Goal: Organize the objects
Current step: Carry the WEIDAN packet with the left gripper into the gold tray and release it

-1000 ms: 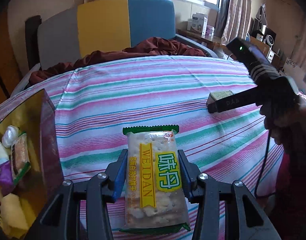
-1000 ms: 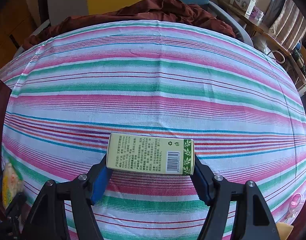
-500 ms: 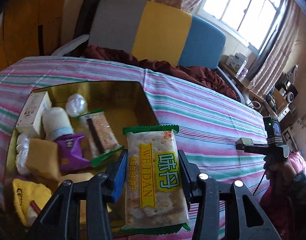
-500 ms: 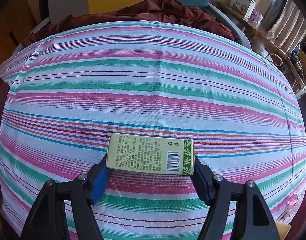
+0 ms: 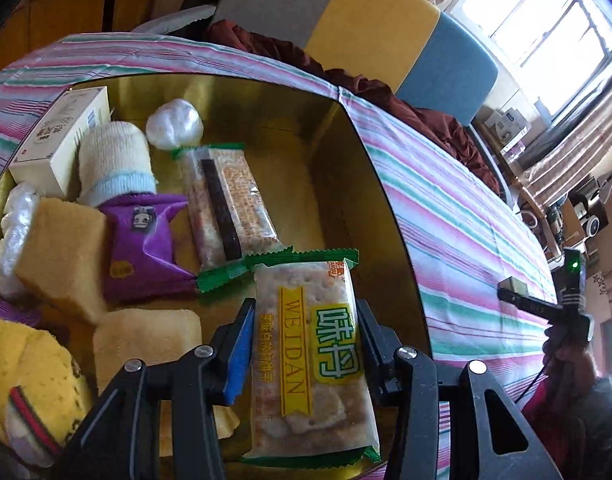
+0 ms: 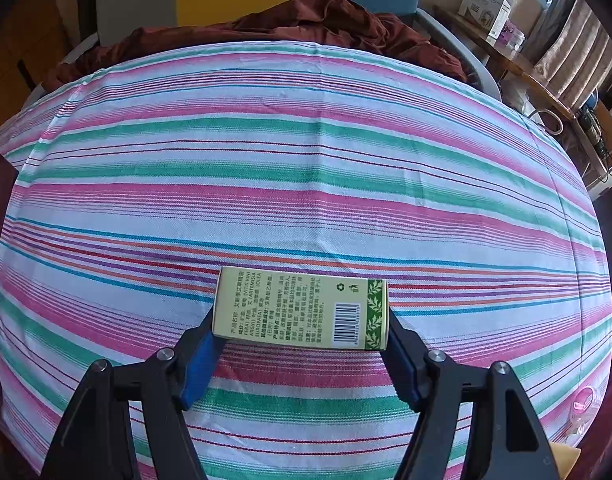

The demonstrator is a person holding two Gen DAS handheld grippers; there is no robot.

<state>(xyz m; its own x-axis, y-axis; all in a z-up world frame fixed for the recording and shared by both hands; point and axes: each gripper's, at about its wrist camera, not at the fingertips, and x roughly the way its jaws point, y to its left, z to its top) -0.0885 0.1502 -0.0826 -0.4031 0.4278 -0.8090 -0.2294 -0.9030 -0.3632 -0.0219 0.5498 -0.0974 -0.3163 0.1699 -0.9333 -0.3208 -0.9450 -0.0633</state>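
My left gripper (image 5: 304, 344) is shut on a cracker packet (image 5: 309, 356) with green ends and a yellow label, and holds it over the near right part of a gold-lined box (image 5: 345, 184). The box holds a second cracker packet (image 5: 230, 208), a purple wrapper (image 5: 144, 240), a white sock (image 5: 114, 164), sponge cakes (image 5: 62, 256) and a cream carton (image 5: 62, 136). My right gripper (image 6: 300, 320) is shut on a pale green carton (image 6: 300, 312) with a barcode, held crosswise above the striped cloth (image 6: 306, 160). The right gripper (image 5: 545, 304) also shows far right in the left wrist view.
The striped cloth covers a round table. Behind it stands a sofa (image 5: 369, 36) in grey, yellow and blue with a dark red blanket (image 6: 306, 24) on it. A cluttered wooden side table (image 6: 545, 80) stands at the right. A yellow knitted item (image 5: 30, 376) lies at the box's near left.
The left gripper with the cracker packet swung left from over the cloth to over the open box, and rolled. The right gripper with its green carton stayed still.
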